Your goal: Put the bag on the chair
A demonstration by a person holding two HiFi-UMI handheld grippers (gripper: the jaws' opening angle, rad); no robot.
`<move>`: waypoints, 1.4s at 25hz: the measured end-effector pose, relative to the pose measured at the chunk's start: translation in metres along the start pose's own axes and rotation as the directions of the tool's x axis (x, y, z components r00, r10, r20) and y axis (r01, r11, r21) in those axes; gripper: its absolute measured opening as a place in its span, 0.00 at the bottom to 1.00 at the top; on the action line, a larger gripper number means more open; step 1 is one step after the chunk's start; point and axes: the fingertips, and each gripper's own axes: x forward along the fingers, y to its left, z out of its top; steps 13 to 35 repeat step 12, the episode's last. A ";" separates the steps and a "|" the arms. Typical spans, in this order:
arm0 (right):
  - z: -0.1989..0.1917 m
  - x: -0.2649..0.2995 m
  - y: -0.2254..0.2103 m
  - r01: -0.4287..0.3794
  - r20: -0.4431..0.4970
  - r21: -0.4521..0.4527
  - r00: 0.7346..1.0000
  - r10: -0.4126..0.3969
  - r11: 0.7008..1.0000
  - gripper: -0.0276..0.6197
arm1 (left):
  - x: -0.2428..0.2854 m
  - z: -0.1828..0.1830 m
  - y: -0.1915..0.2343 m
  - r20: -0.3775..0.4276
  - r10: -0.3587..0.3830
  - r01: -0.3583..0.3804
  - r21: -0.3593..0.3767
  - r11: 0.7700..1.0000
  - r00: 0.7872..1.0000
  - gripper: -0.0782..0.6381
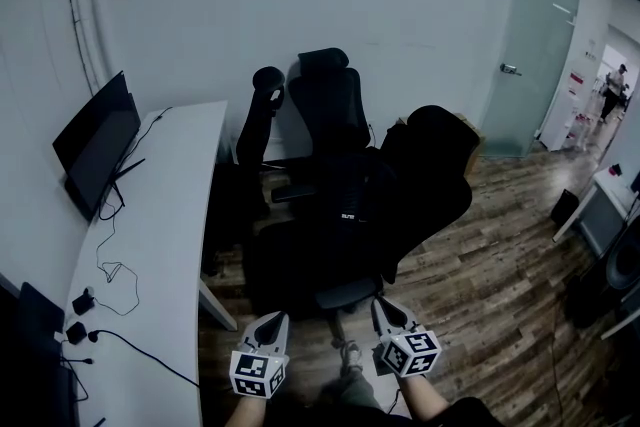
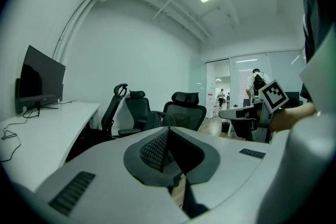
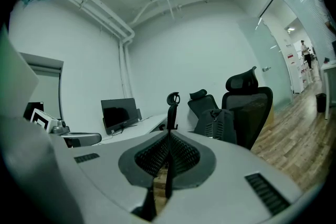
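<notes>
Cables (image 1: 112,275) trail along the near left edge of the white desk (image 1: 170,245), with a monitor (image 1: 97,143) farther along it. Ahead, the dark bag (image 1: 345,200) stands upright, apparently on a black chair (image 1: 430,165). The left gripper (image 1: 276,319) and right gripper (image 1: 388,307) are both closed and empty.

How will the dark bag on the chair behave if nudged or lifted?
The bag looks like soft fabric with straps, so it is probably floppy and would sag when lifted. It stands upright on the chair, so a push may well tip or slump it. Nothing visible tells its weight.
</notes>
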 end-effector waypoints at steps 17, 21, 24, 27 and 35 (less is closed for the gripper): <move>-0.004 0.001 0.011 -0.008 -0.008 -0.007 1.000 0.008 1.000 0.12 | -0.013 -0.006 0.005 0.000 0.022 -0.022 -0.039 0.999 1.000 0.14; -0.004 0.001 0.011 -0.008 -0.008 -0.007 1.000 0.008 1.000 0.12 | -0.013 -0.006 0.005 0.000 0.022 -0.022 -0.039 0.999 1.000 0.14; -0.004 0.001 0.011 -0.008 -0.008 -0.007 1.000 0.008 1.000 0.12 | -0.013 -0.006 0.005 0.000 0.022 -0.022 -0.039 0.999 1.000 0.14; -0.004 0.001 0.011 -0.008 -0.008 -0.007 1.000 0.008 1.000 0.12 | -0.013 -0.006 0.005 0.000 0.022 -0.022 -0.039 0.999 1.000 0.14; -0.004 0.001 0.011 -0.008 -0.008 -0.007 1.000 0.008 1.000 0.12 | -0.013 -0.006 0.005 0.000 0.022 -0.022 -0.039 0.999 1.000 0.14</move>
